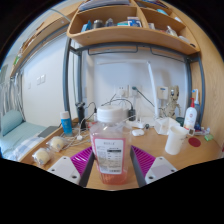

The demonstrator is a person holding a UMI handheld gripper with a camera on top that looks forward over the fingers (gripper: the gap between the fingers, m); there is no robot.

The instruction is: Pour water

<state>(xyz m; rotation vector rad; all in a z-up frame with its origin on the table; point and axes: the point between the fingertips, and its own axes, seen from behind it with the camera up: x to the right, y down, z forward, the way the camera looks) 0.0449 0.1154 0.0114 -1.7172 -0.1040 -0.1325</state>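
At lower centre we see the gripper (111, 165) clenched on a clear bottle (111, 148) with pink liquid; a white cup (176, 141) stands right on the table (150, 140).

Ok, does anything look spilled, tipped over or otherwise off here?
Nothing stands out. The bottle stands upright between the gripper fingers, cap on, pinkish liquid inside. The wooden table is cluttered, but no spill shows.
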